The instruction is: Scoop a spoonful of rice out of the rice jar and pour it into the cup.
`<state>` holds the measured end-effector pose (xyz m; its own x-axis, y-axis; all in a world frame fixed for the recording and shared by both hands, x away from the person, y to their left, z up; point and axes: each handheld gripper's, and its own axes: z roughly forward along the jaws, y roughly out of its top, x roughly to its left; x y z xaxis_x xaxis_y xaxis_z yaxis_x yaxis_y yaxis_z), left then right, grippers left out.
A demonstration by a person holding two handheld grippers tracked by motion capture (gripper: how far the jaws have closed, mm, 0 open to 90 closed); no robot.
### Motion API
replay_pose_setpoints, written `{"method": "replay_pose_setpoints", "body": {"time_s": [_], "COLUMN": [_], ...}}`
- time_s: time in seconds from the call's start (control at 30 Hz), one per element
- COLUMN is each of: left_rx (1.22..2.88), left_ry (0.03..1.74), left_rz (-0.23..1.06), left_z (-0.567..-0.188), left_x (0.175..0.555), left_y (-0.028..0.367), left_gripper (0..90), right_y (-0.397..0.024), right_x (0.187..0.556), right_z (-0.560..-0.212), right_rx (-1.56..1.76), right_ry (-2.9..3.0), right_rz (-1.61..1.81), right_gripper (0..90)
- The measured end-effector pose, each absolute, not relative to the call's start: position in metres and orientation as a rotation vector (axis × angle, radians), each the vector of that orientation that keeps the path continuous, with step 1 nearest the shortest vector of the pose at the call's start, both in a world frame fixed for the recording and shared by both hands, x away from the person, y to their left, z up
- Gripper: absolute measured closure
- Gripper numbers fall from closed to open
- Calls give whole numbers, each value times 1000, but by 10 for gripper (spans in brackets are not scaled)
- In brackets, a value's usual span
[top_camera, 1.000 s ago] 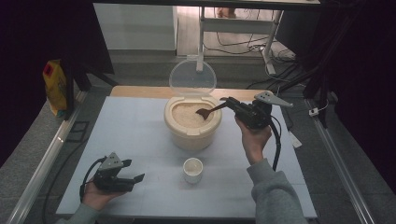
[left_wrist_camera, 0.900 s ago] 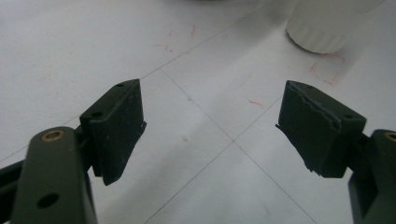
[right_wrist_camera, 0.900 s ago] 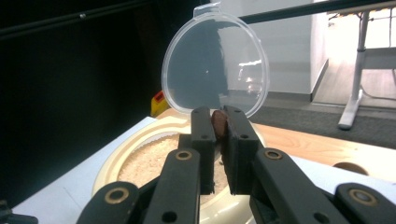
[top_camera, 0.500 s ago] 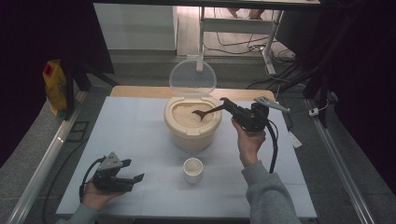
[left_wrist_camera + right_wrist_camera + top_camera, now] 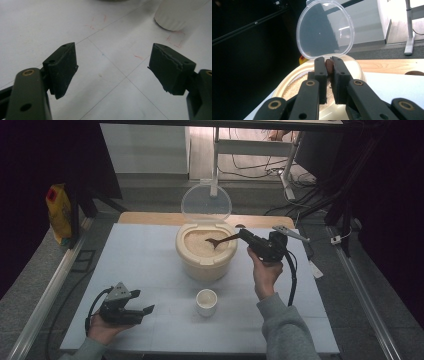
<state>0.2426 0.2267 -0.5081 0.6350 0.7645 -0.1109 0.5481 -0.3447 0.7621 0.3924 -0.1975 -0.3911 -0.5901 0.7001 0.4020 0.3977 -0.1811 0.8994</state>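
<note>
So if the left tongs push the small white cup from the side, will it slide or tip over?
The small white cup looks short and wide, so it would probably slide, not tip. It seems empty, so likely light and easy to move. The table surface looks smooth, so little friction. The left tongs are open, apart from it.

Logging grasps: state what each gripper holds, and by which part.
Right gripper clamps the brown spoon by its handle end, bowl over the rice container. Left gripper is open, holding nothing.

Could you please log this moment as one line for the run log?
right gripper: shut on spoon, bowl over rice in container | lid: open | left gripper: open, idle | cup: untouched
</note>
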Motion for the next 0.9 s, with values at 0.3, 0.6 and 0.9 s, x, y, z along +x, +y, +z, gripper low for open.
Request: {"method": "replay_pose_setpoints", "body": {"time_s": [0.3, 0.6, 0.9], "left_rx": [2045, 2051, 2045], "left_ry": [1022, 1023, 1025], "left_rz": [347, 342, 342], "left_z": [-507, -508, -508], "left_x": [243, 244, 244], "left_y": [228, 227, 228], "left_gripper": [223, 223, 223], "right_y": [-188, -190, -194], "right_x": [392, 393, 394], "right_z": [-396, -399, -402], "right_rx": [1268, 1352, 1440], "right_ry": [1876, 1853, 1828], "right_rz": [1853, 1880, 1906], "right_gripper": [833, 833, 832]}}
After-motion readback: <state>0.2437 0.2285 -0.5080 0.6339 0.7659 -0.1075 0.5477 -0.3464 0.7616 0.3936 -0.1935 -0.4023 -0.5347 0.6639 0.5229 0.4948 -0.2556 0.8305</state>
